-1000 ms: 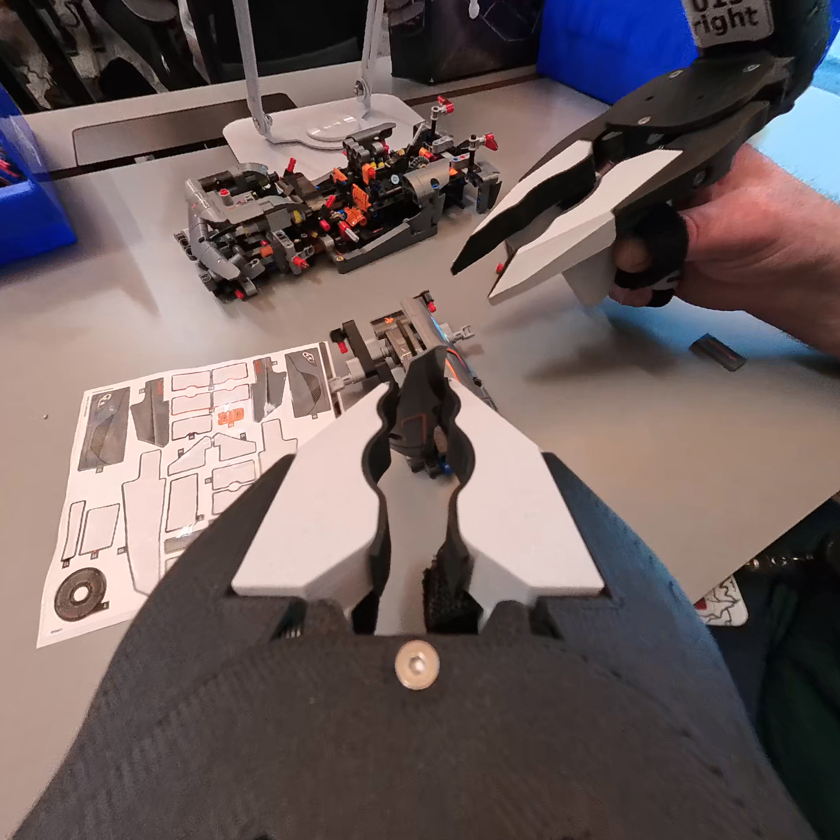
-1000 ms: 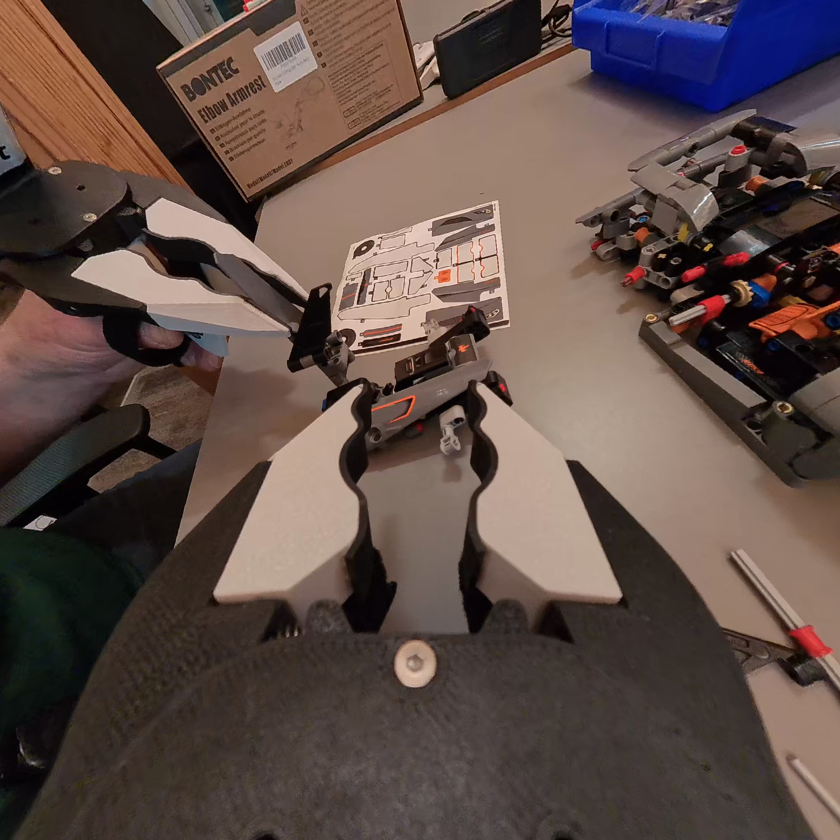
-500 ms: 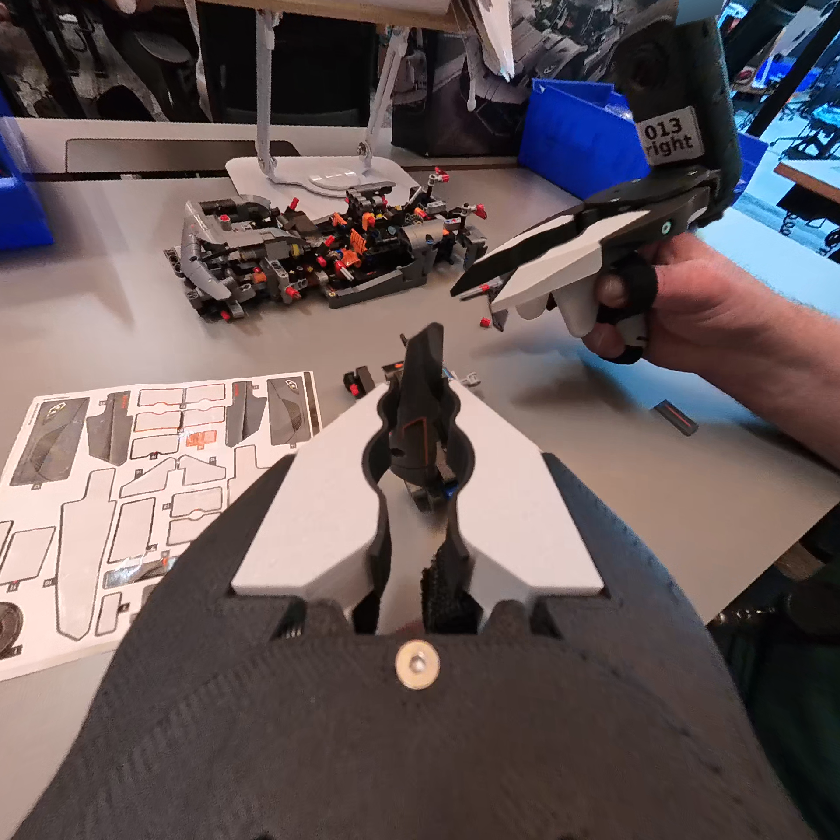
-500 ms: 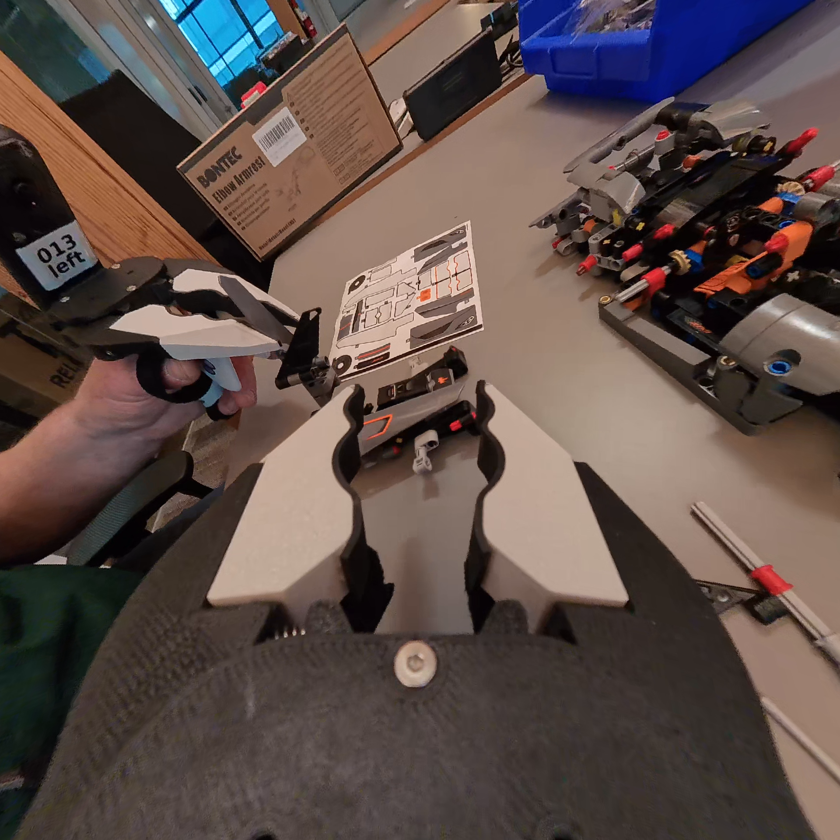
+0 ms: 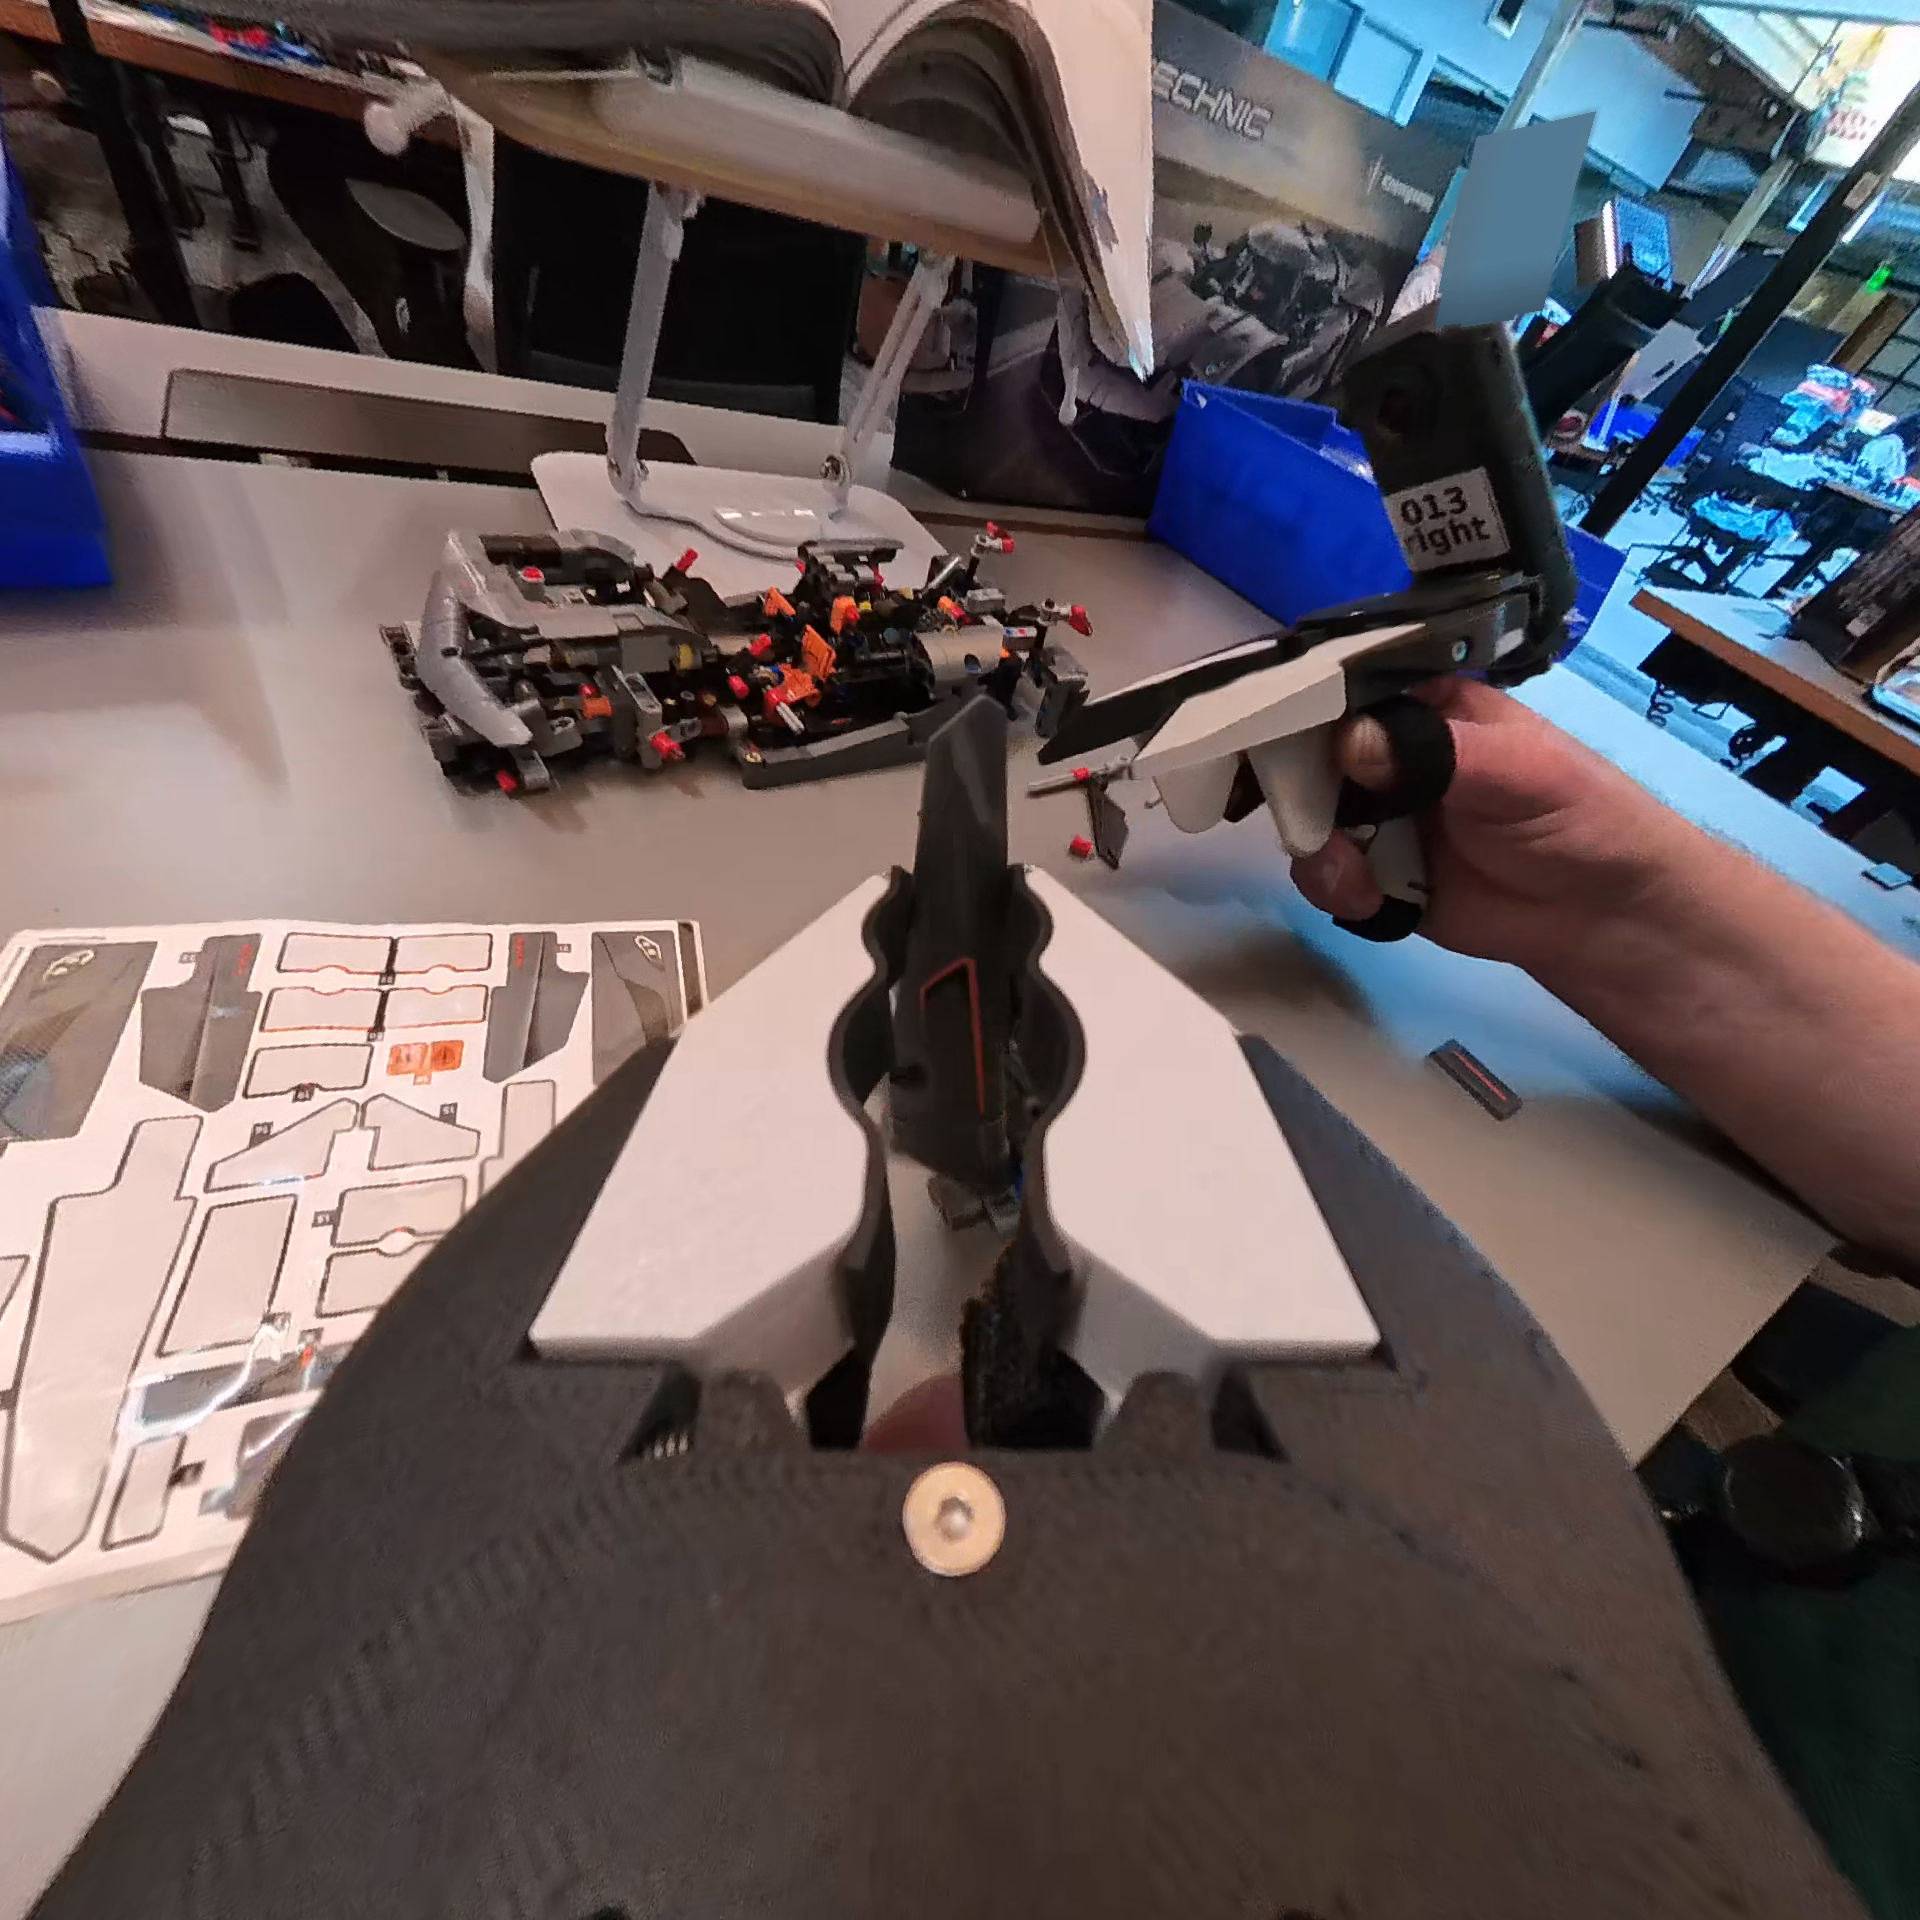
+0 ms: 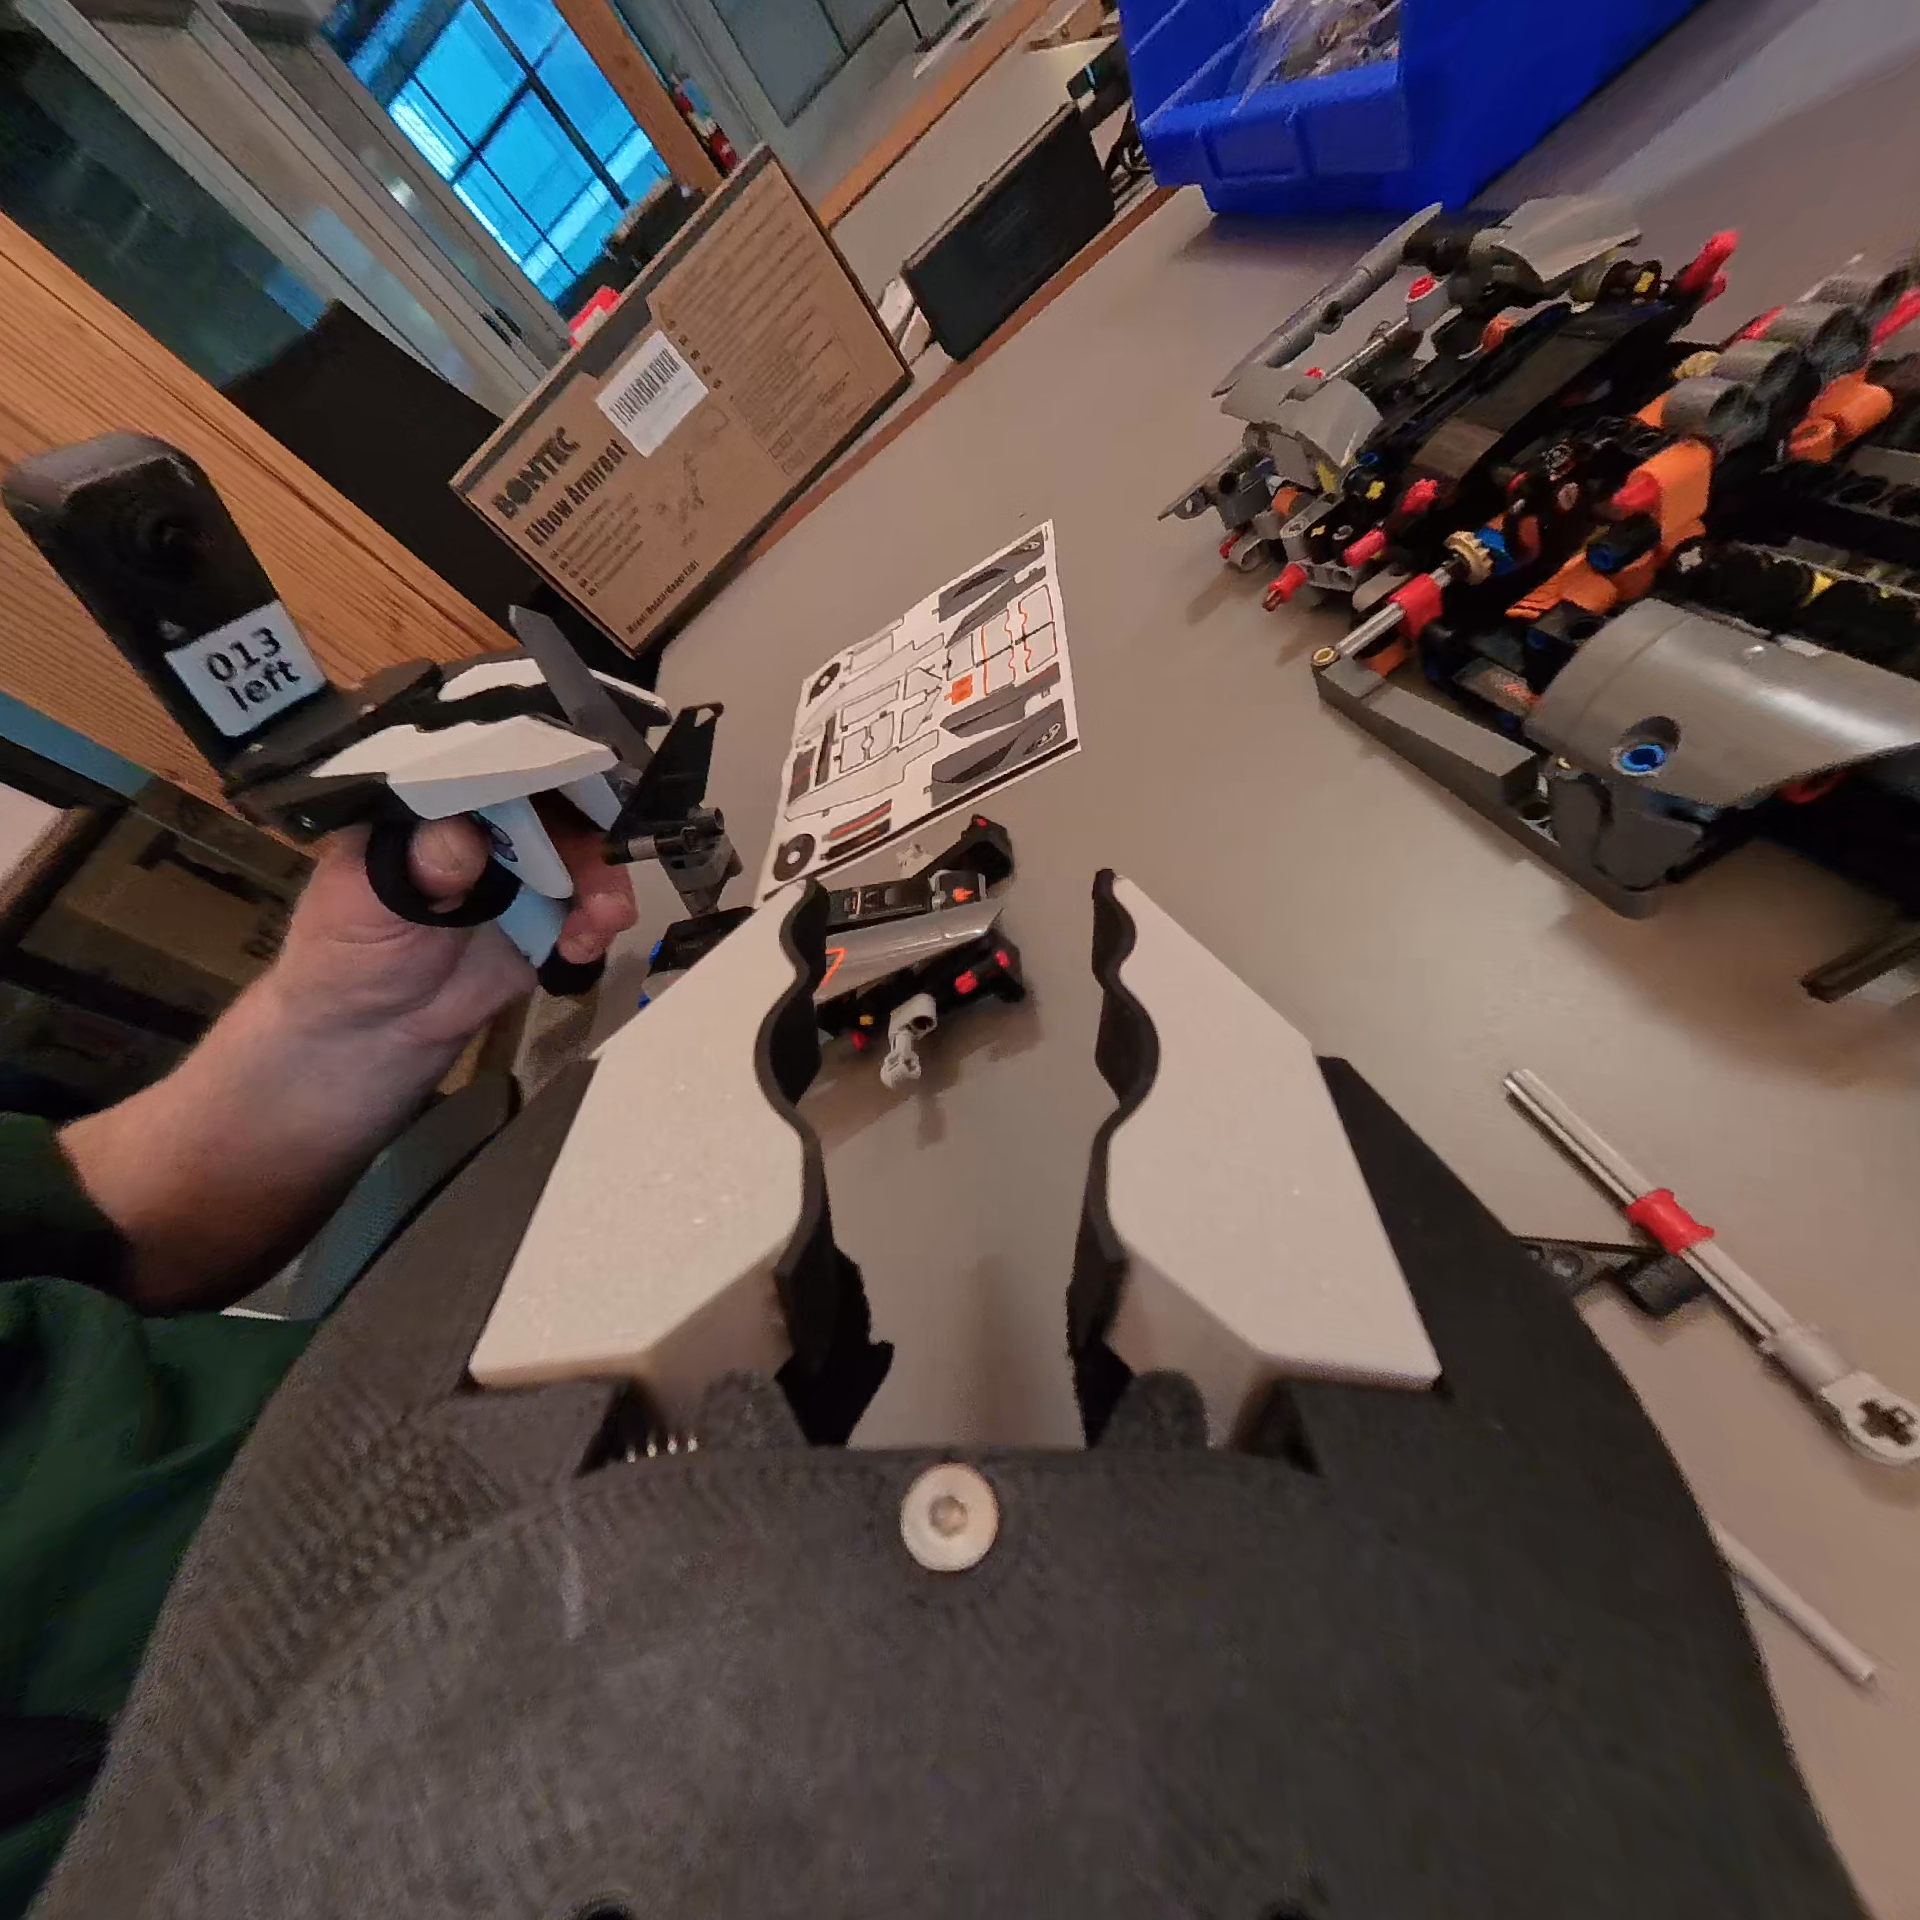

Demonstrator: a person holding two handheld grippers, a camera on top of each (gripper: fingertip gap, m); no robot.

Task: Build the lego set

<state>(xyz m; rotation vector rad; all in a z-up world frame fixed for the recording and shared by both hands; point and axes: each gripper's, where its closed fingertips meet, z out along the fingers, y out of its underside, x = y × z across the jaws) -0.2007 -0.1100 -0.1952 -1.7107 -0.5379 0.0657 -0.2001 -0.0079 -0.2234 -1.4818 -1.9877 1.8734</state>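
My left gripper (image 5: 961, 894) is shut on a dark lego panel with a red line (image 5: 961, 997), held upright above the table. It also shows in the right wrist view (image 6: 644, 727), raised at the left, with the black panel and a grey connector (image 6: 675, 800) hanging from its tips. My right gripper (image 6: 956, 894) is open and empty, just above a small grey, black and orange sub-assembly (image 6: 914, 935) lying on the table. The right gripper shows in the left wrist view (image 5: 1081, 727), held by a hand. The large car chassis (image 5: 727, 655) stands farther back.
A sticker sheet (image 5: 312, 1091) lies at the left. A small black piece with a red stripe (image 5: 1475, 1081) lies near the right edge. A grey axle with a red bush (image 6: 1704, 1268) lies at the right. Blue bins (image 5: 1268, 499), a book stand (image 5: 727, 509) and a cardboard box (image 6: 686, 447) stand at the back.
My left gripper has risen off the table with the dark panel and tilted up. My right gripper stays open and has come lower over the sub-assembly.
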